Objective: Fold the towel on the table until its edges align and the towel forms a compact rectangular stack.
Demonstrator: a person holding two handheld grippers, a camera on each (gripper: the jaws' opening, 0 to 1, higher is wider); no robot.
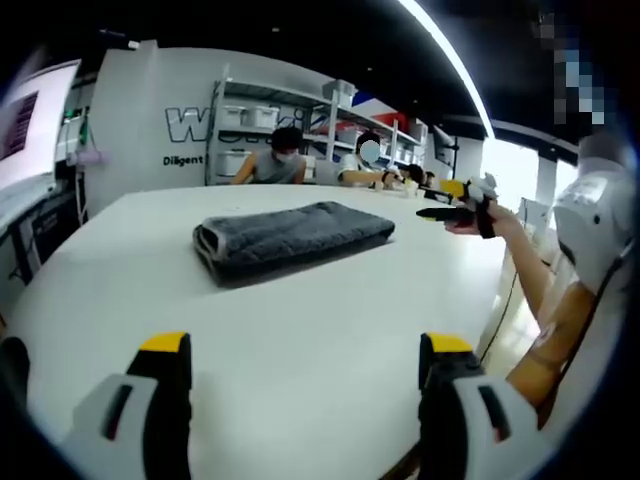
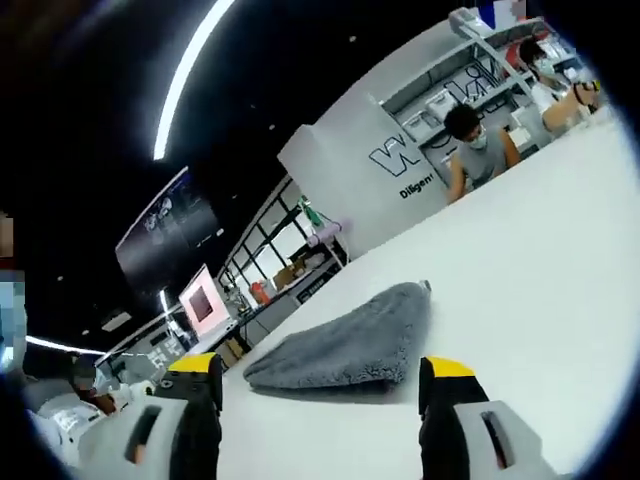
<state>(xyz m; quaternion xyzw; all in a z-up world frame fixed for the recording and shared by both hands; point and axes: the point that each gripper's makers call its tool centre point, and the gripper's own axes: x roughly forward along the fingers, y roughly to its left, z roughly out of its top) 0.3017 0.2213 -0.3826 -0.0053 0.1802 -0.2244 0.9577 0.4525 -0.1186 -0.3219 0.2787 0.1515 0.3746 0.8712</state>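
White table (image 1: 300,330) bears a folded grey towel (image 1: 290,237); left tool (image 1: 305,350) and right tool (image 2: 320,372) gape wide, empty.

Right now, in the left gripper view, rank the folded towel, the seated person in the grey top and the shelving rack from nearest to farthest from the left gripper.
1. Folded grey towel, mid-table, ahead of the open left gripper.
2. Seated person in the grey top, beyond the white table's far edge.
3. Shelving rack, behind that person, against the back wall.
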